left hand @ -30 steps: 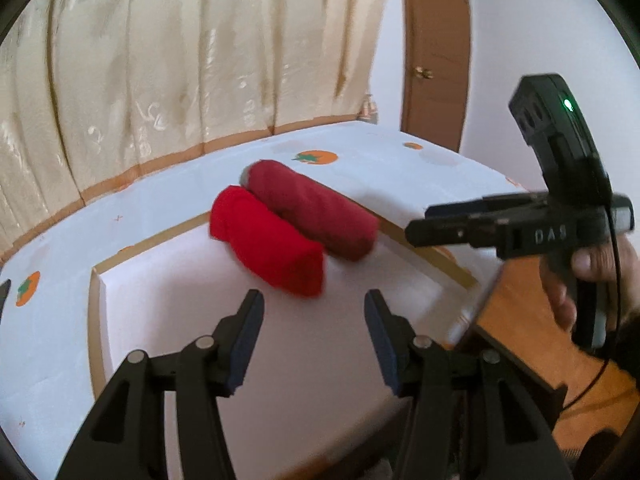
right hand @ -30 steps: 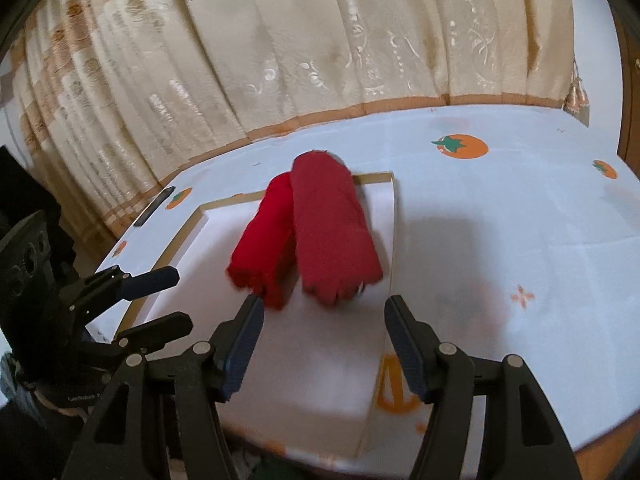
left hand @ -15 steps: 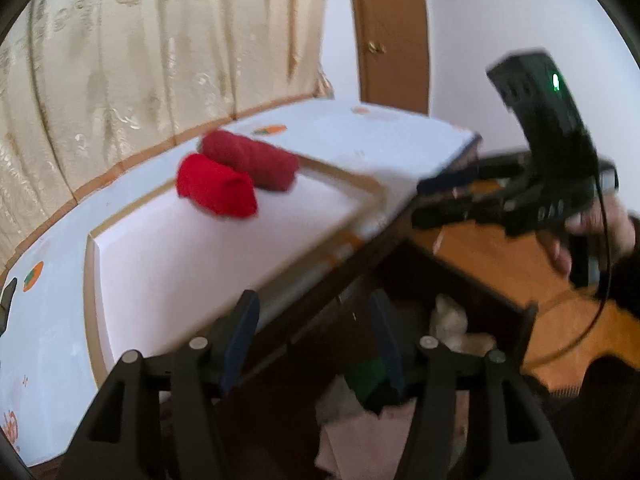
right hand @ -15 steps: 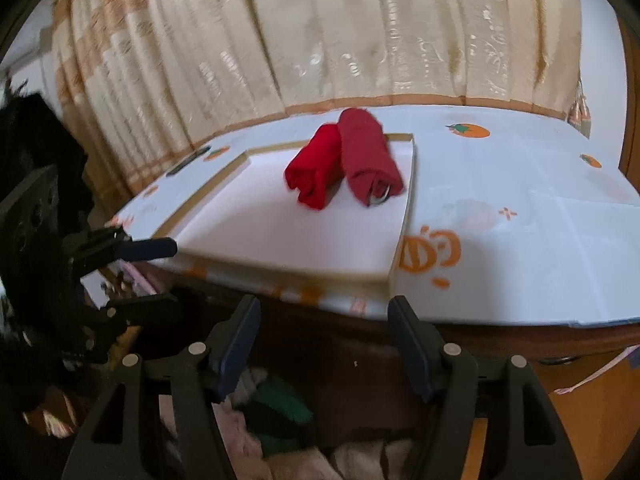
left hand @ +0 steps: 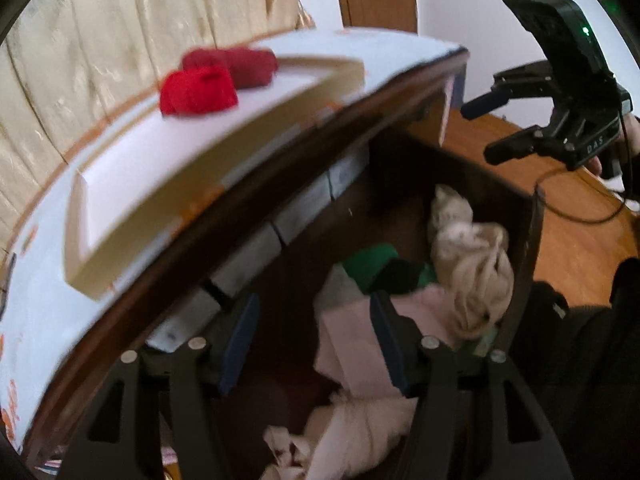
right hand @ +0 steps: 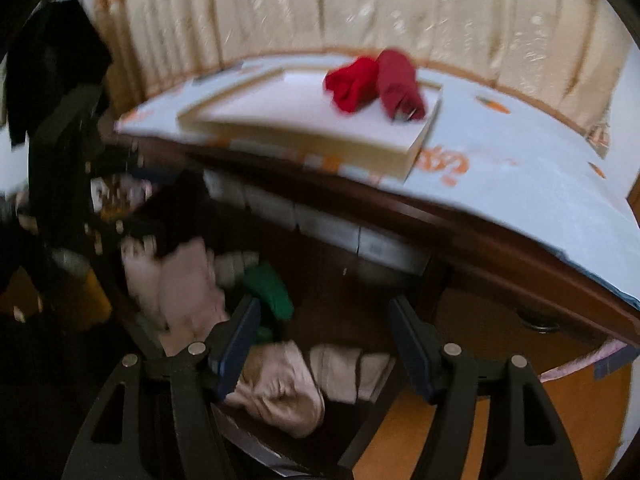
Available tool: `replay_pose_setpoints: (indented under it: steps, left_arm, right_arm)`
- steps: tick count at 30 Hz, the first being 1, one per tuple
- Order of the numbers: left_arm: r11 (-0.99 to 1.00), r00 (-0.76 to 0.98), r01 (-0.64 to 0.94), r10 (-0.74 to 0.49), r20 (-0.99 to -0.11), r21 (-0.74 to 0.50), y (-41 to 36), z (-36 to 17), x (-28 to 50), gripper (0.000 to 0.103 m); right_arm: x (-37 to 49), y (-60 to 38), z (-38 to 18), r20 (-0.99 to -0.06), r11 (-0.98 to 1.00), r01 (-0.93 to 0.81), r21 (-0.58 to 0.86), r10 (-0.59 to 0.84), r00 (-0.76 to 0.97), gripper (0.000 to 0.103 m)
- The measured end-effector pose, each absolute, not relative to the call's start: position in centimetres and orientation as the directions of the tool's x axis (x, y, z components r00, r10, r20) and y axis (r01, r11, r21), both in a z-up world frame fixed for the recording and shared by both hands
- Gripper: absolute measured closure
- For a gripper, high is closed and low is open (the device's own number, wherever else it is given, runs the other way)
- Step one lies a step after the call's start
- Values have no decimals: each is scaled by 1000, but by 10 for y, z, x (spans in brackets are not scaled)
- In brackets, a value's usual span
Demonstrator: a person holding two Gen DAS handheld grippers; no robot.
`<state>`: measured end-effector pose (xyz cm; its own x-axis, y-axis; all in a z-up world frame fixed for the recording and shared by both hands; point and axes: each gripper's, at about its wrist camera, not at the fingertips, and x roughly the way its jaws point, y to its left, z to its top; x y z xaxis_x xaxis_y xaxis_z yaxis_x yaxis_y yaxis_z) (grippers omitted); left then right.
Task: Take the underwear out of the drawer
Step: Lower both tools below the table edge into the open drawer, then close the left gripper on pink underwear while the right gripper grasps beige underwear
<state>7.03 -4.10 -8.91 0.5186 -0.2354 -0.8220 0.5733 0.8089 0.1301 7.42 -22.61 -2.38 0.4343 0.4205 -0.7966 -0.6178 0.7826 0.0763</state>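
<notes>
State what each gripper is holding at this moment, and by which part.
Nothing is held. The left gripper and the right gripper both stand open above the clothes in the drawer, with nothing pressed between their pads.
</notes>
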Motion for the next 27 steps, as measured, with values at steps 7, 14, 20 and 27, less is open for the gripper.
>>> replay_pose_setpoints:
  steps: [7,14,20,27]
  left_arm:
    - [798,435,598,-247,-866,73,-43,-113,68,44]
    - [779,347,627,-288,-892,-7,-55,-130,80,44]
    - [765,301,643,-300,-905,-40,-61,-140,87,46]
    - [767,251,635,-325,-912,-99,-57,-143,90,75]
  right_arm:
    - [73,-203,-51,-846,711,-695,111,434,309,35]
    - [82,-189,-77,-884,668,-721,183,432,176,35]
    - [86,-184,-96,-902,649,-713,264,428,57,35]
    - [89,-182,-114,-909,646,-691,325,415,-40,36]
